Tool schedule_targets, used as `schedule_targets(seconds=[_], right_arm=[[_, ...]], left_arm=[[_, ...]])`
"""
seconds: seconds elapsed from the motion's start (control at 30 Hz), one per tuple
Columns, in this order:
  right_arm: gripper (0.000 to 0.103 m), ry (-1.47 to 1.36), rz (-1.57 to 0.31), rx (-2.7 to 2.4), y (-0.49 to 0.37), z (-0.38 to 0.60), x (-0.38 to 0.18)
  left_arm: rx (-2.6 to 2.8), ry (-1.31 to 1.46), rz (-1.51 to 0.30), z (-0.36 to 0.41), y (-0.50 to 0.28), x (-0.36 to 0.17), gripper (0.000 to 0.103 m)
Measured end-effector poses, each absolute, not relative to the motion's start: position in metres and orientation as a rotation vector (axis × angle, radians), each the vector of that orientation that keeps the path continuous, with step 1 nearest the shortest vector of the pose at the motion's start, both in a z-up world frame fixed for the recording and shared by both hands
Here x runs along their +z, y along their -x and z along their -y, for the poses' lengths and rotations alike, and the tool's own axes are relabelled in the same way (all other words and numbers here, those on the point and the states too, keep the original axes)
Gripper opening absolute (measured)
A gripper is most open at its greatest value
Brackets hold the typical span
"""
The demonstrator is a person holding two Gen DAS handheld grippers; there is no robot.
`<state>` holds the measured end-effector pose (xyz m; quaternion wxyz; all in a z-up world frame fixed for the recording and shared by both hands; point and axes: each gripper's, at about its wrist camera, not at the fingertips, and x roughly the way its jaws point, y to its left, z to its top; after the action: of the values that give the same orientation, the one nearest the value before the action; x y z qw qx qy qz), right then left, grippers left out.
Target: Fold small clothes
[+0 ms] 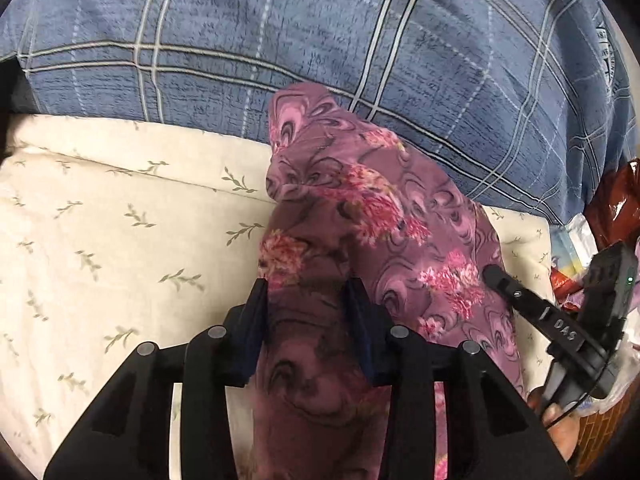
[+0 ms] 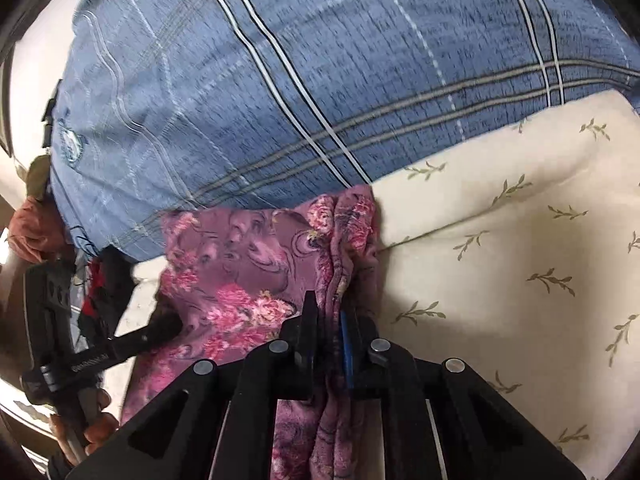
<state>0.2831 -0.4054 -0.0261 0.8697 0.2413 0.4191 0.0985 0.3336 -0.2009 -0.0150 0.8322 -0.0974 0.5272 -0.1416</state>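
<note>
On the cream bedsheet (image 1: pixel 100 216) sprigged with small green leaves lay one purple floral garment (image 1: pixel 360 216), its far end reaching up against one blue plaid pillow (image 1: pixel 320 32) that filled the back of both views. Seen from the left wrist, the left gripper (image 1: pixel 308 292) had its two fingers set apart with a wide band of the garment running between them; whether they pinched the cloth could not be told. To the right of it, the second tool came in from the edge, touching the garment's right side. Seen from the right wrist, the right gripper (image 2: pixel 326 312) had its two fingers drawn close, clamped on a bunched ridge of the garment (image 2: pixel 240 264), with bare sheet (image 2: pixel 520 280) to its right.
</note>
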Motion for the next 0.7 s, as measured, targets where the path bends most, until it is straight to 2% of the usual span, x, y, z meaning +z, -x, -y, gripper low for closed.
schedule_targets(seconds=[0.07, 0.13, 0.17, 0.2, 0.37, 0.43, 0.47, 0.57, 0.6, 0.63, 0.7], right_arm=[[0.017, -0.563, -0.865, 0.239, -0.273, 0.410, -0.022], [0.027, -0.634, -0.857, 0.295, -0.255, 0.416, -0.021], [0.037, -0.655, -0.855, 0.308, -0.245, 0.417, -0.022], [0.041, -0.682, -0.860, 0.331, -0.235, 0.417, -0.026], [0.041, -0.691, -0.880, 0.335, -0.212, 0.405, -0.040], [0.029, -0.628, -0.874, 0.310, -0.209, 0.400, -0.032], [0.015, -0.604, -0.871, 0.312, -0.210, 0.402, -0.025], [0.013, -0.498, -0.794, 0.327, -0.200, 0.394, 0.005], [0.013, -0.484, -0.755, 0.329, -0.194, 0.393, 0.012], [0.013, -0.471, -0.732, 0.313, -0.193, 0.391, 0.014], [0.014, -0.434, -0.819, 0.235, -0.201, 0.395, -0.006]], left_arm=[[-0.298, 0.203, -1.104, 0.197, -0.325, -0.006, 0.037], [-0.295, 0.198, -1.078, 0.186, -0.313, 0.004, 0.037], [-0.291, 0.193, -1.068, 0.189, -0.309, 0.009, 0.037], [-0.279, 0.181, -1.054, 0.177, -0.302, 0.014, 0.037], [-0.256, 0.127, -1.045, 0.176, -0.282, 0.019, 0.037], [-0.252, 0.128, -1.041, 0.173, -0.275, 0.024, 0.037], [-0.249, 0.125, -1.037, 0.172, -0.272, 0.027, 0.037], [-0.254, 0.095, -1.012, 0.174, -0.263, 0.033, 0.039], [-0.257, 0.092, -1.017, 0.174, -0.262, 0.033, 0.049], [-0.257, 0.097, -1.040, 0.173, -0.259, 0.026, 0.052], [-0.252, 0.075, -1.112, 0.182, -0.262, 0.002, 0.053]])
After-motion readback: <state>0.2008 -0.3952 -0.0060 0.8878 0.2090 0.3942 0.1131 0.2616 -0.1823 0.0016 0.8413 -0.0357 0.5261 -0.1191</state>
